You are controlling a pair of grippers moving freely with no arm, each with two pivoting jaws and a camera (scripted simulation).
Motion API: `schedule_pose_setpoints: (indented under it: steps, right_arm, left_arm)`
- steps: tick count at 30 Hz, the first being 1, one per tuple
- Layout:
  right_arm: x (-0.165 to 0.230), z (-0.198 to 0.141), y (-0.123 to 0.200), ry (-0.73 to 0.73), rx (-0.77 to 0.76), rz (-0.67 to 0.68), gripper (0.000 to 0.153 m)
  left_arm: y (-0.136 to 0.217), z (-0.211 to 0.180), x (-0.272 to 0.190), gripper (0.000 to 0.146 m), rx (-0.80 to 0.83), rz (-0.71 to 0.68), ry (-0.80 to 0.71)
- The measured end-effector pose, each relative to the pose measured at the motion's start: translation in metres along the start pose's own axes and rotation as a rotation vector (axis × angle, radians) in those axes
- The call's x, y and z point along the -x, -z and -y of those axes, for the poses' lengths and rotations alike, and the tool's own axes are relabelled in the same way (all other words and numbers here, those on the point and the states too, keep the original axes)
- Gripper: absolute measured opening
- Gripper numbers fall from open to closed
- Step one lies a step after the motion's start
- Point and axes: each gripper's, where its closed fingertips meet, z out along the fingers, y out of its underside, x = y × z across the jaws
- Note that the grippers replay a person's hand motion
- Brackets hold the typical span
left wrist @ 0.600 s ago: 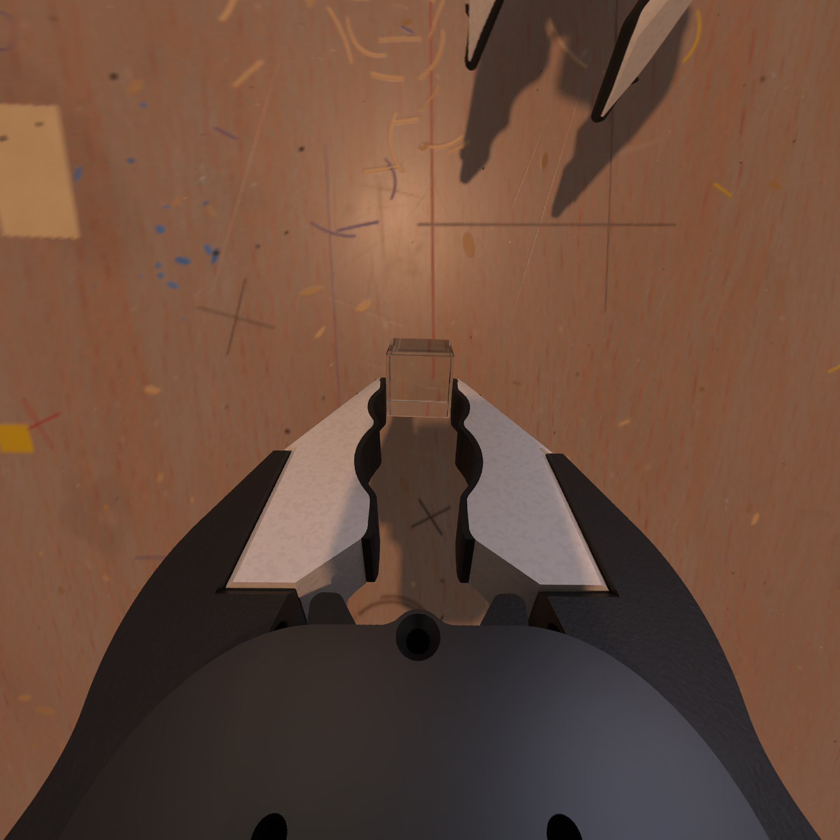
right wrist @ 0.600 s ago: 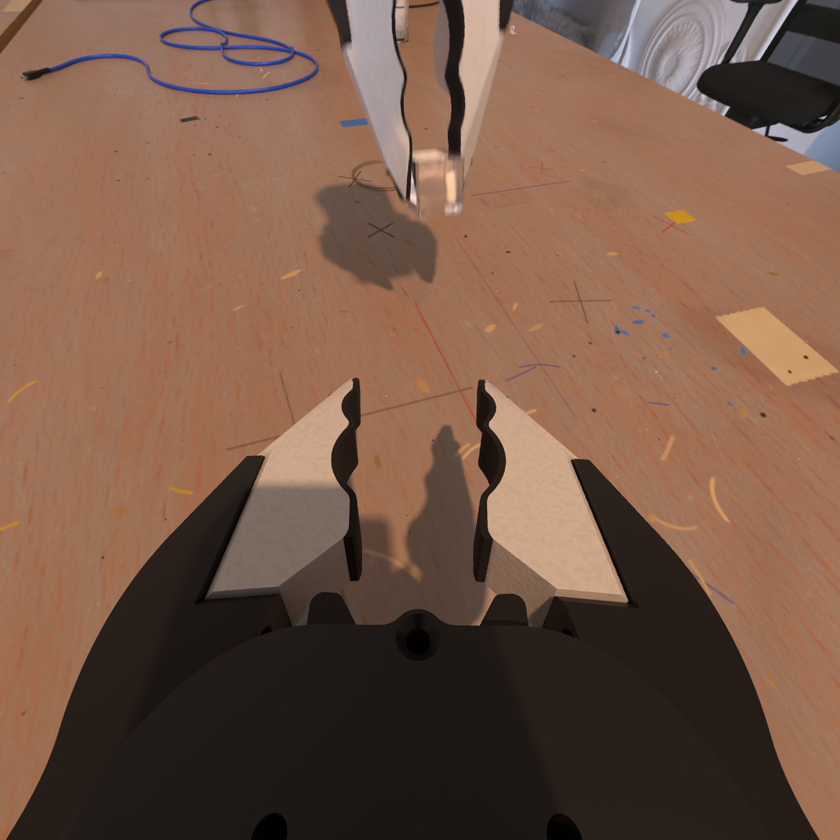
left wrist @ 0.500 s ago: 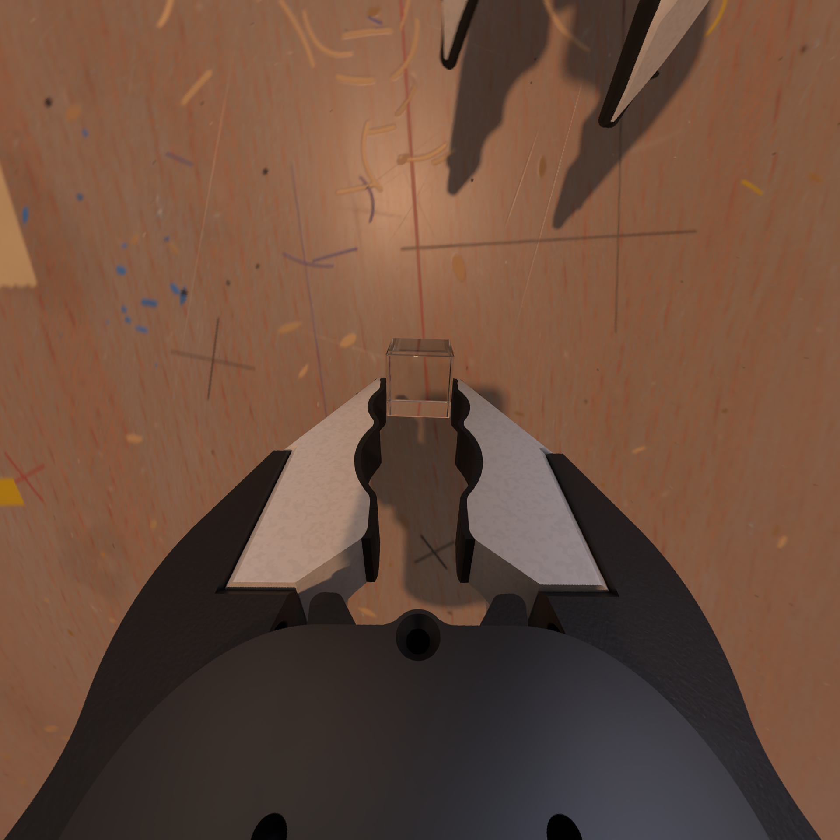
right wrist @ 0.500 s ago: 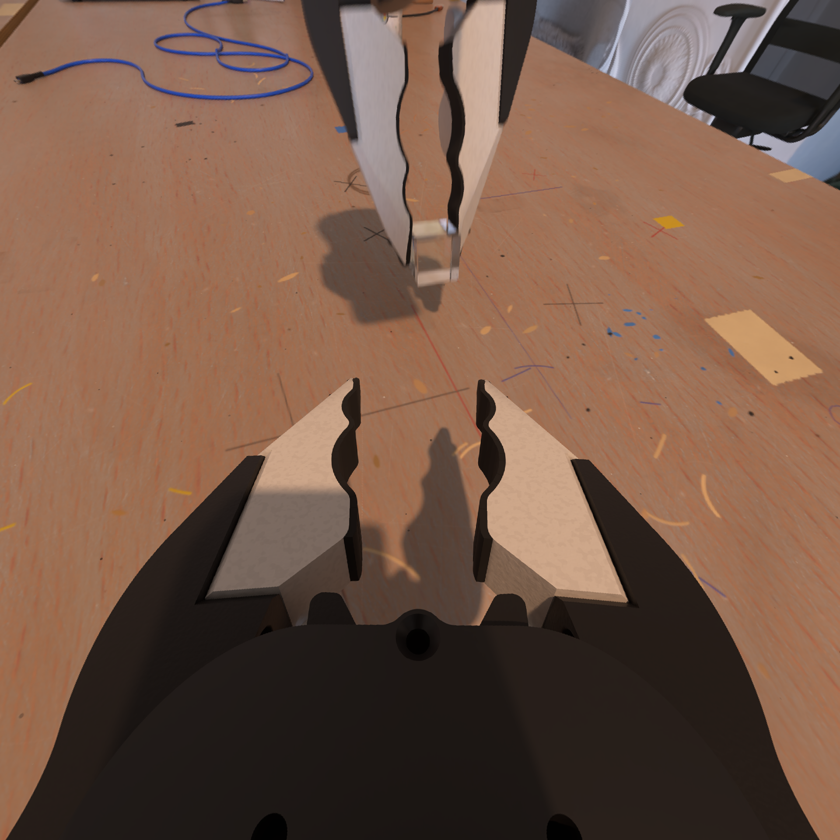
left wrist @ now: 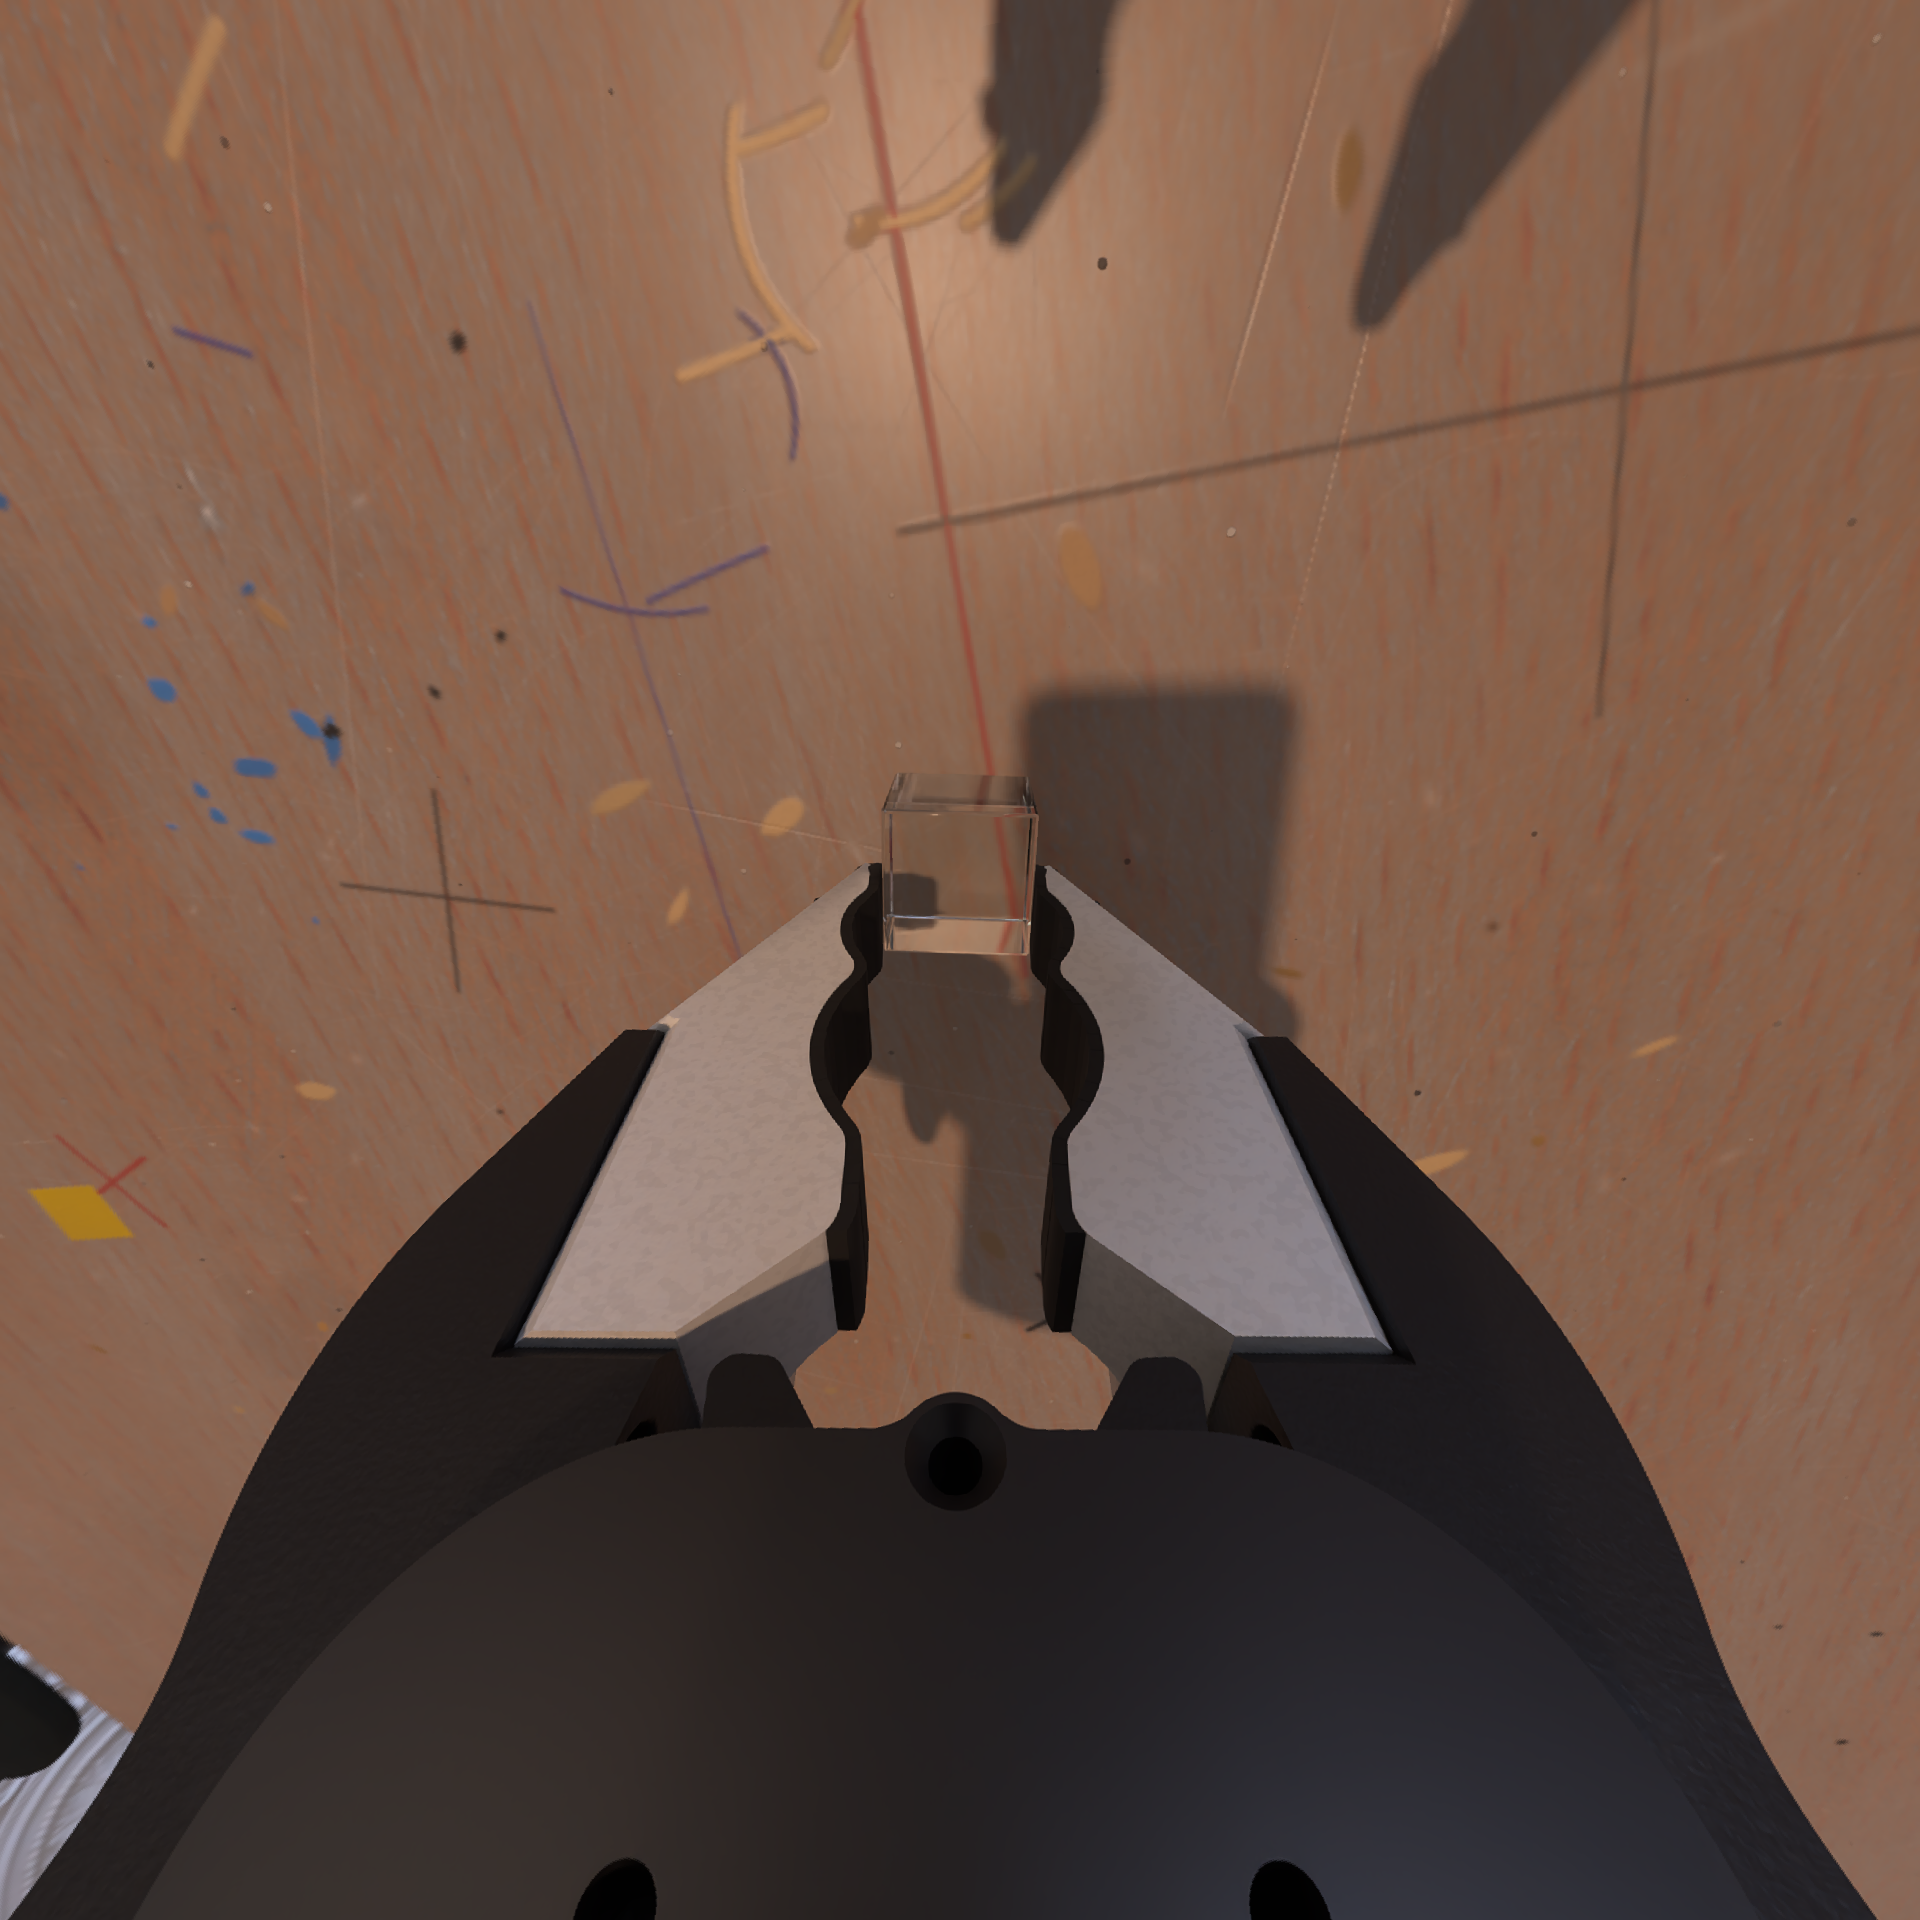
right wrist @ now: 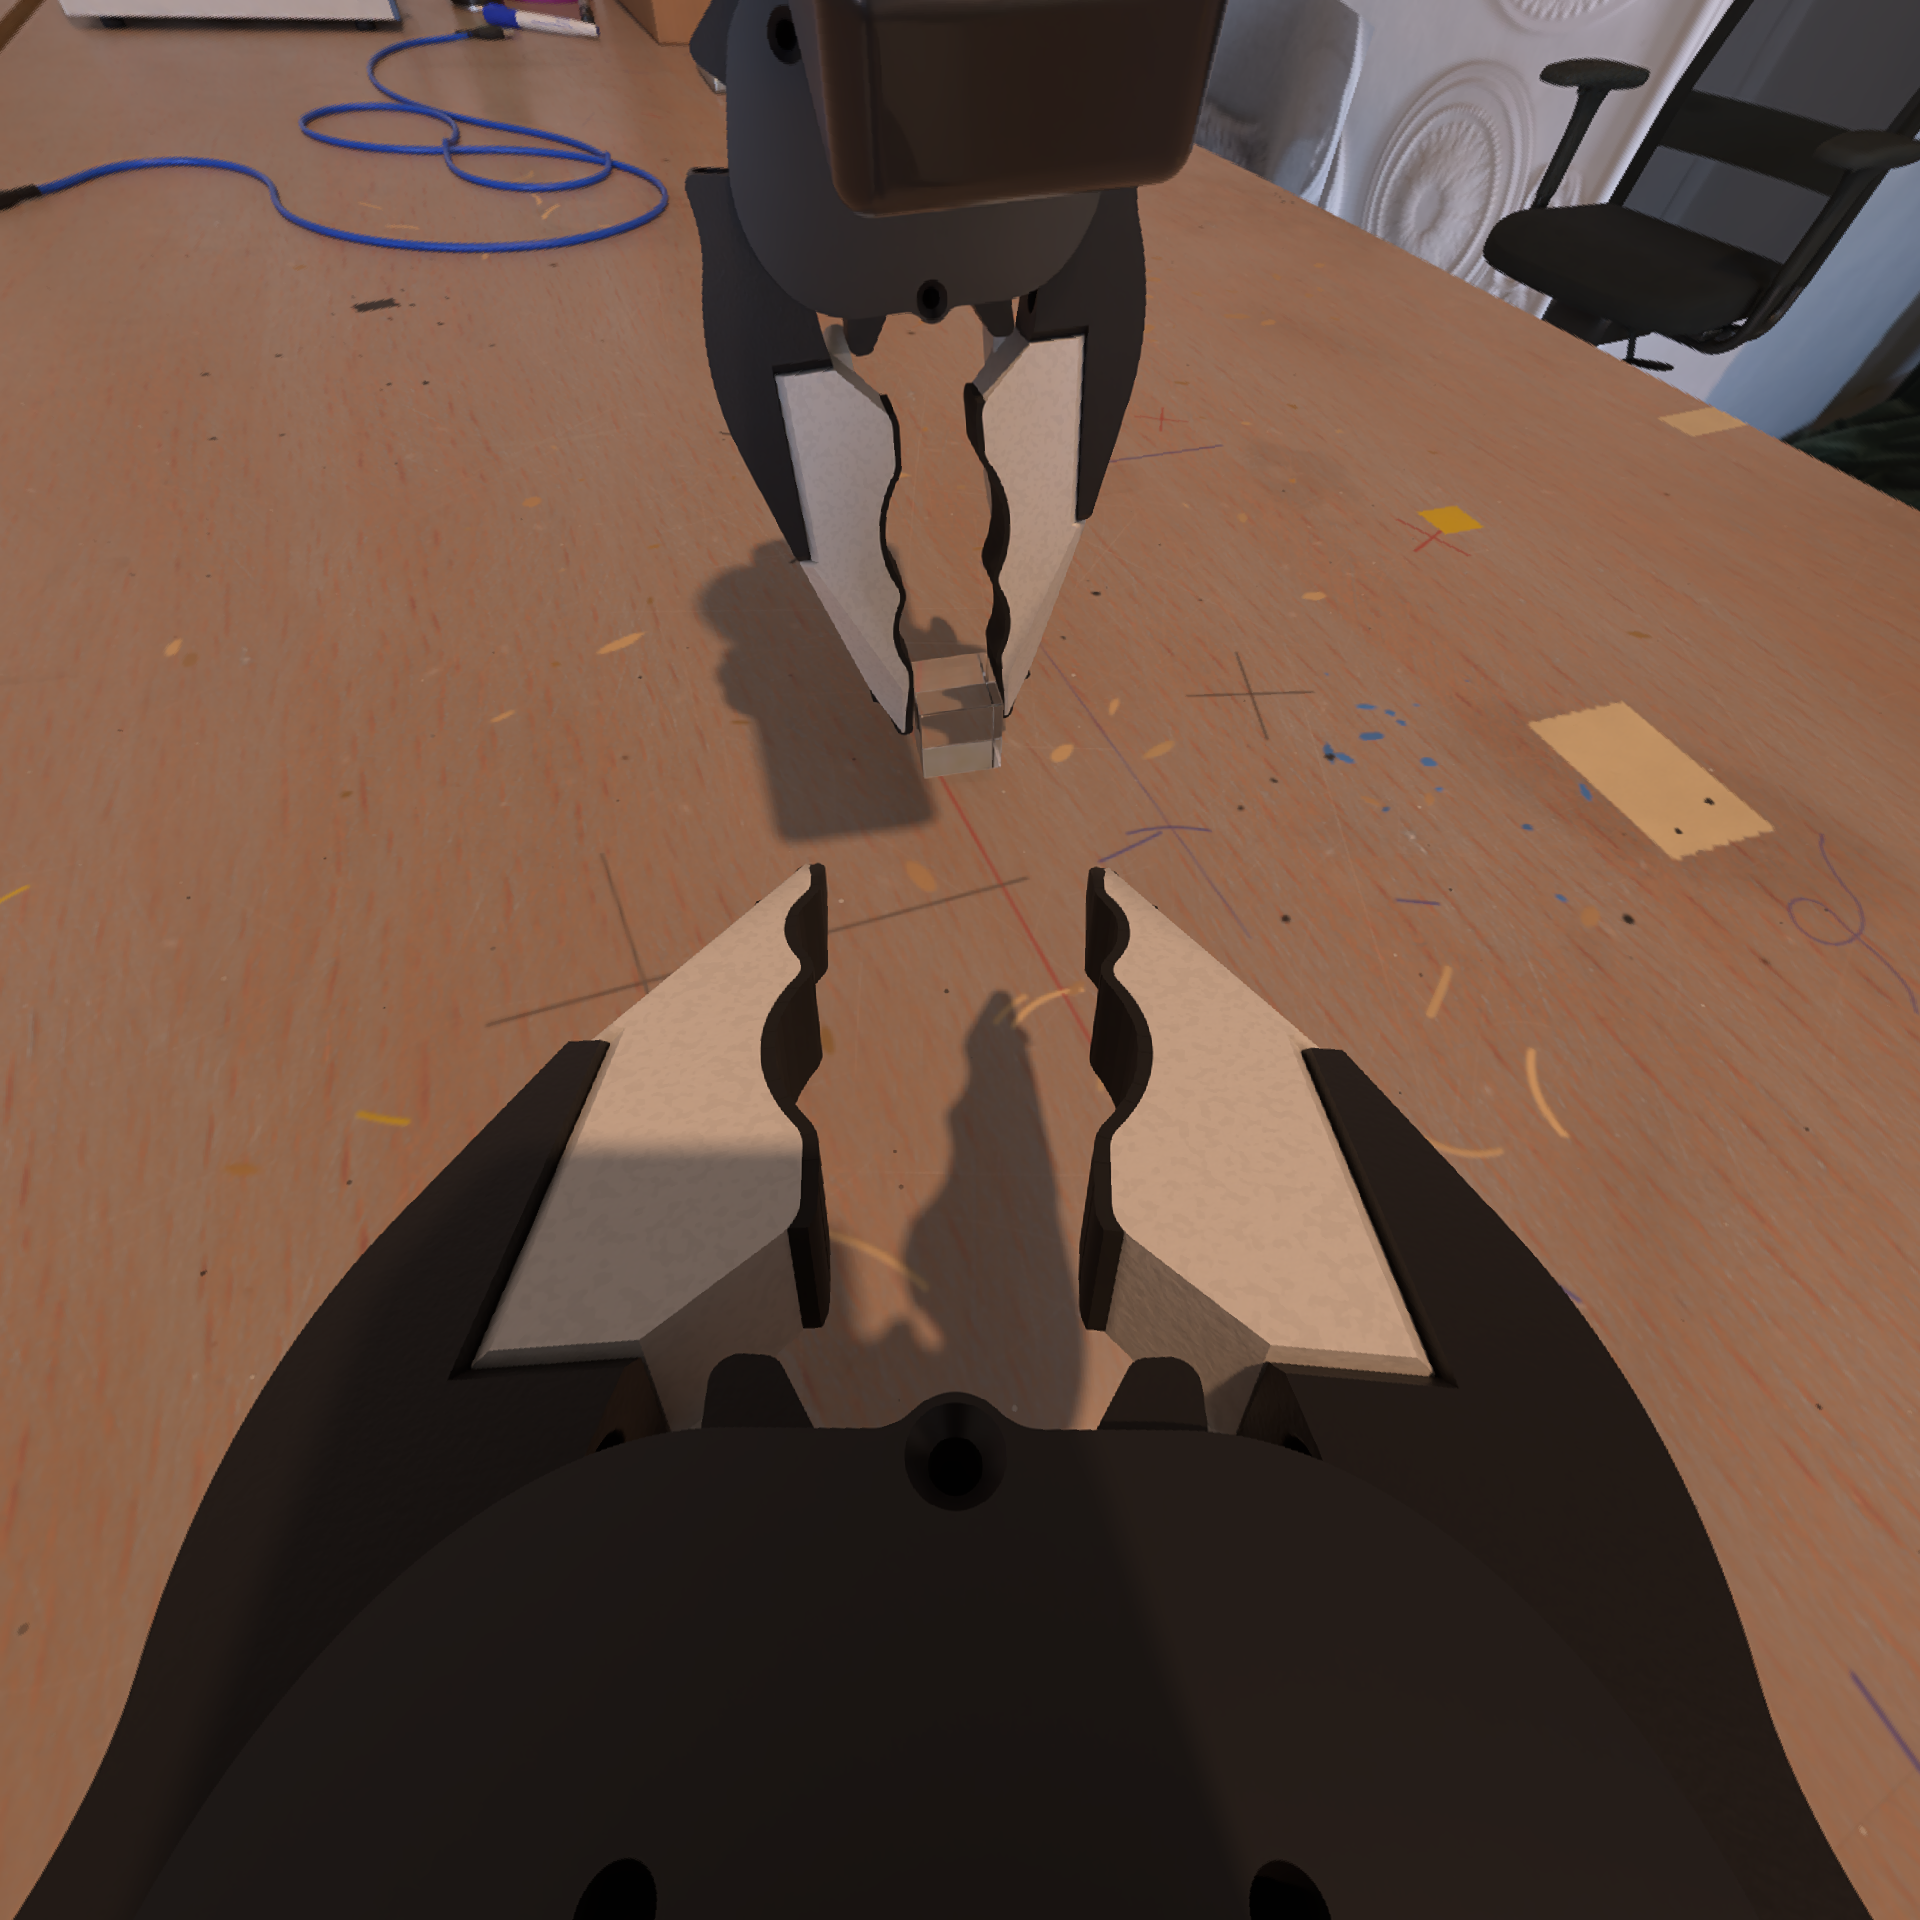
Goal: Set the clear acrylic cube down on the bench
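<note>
The clear acrylic cube [left wrist: 958, 878] is pinched between the fingertips of my left gripper [left wrist: 958, 906], which points steeply down at the wooden bench [left wrist: 1558, 935]. In the right wrist view the left gripper [right wrist: 954, 694] hangs ahead with the cube [right wrist: 958, 727] at its tips, low over the bench [right wrist: 312, 727] beside its own shadow. I cannot tell whether the cube touches the wood. My right gripper [right wrist: 956, 883] is open and empty, low over the bench, a short way in front of the cube.
A blue cable [right wrist: 468, 177] lies coiled at the far left of the bench. A tan tape patch [right wrist: 1647, 779] and a small yellow square [right wrist: 1449, 517] lie flat to the right. A black office chair [right wrist: 1662, 239] stands beyond the bench's right edge.
My left gripper has come down toward the bench with the cube still in its tips. The right gripper's fingertips have left the top of the left wrist view. The right gripper stays open.
</note>
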Motion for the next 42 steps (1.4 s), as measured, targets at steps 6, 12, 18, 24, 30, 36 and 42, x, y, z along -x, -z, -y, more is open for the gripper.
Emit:
schedule_pose_setpoints:
  steps: [6,12,18,24,30,36,42]
  right_arm:
    - [0.000,-0.002,-0.001,-0.001,0.009,0.000,0.050]
    - [0.000,-0.003,0.000,-0.006,0.007,0.002,0.050]
    - [0.001,0.000,0.000,-0.007,-0.007,0.015,0.050]
    - [0.004,0.003,-0.001,-0.019,-0.033,0.049,0.049]
    - [0.001,0.000,-0.005,-0.069,-0.032,0.075,0.047]
    - [-0.007,0.002,-0.007,-0.157,-0.054,0.113,0.046]
    - [-0.012,0.002,-0.009,-0.201,-0.059,0.118,0.044]
  left_arm:
    - [-0.005,0.000,-0.001,0.027,0.000,-0.008,0.011]
    - [0.028,0.000,0.005,0.035,-0.093,0.043,0.020]
    - [0.125,-0.050,0.067,0.039,-0.290,0.285,0.243]
    - [0.125,-0.178,0.128,0.038,-0.210,0.376,0.533]
    - [0.063,-0.263,0.134,0.034,-0.091,0.266,0.391]
    - [0.037,-0.277,0.117,0.031,-0.079,0.127,0.133]
    - [0.030,-0.266,0.119,0.030,-0.104,0.105,-0.020]
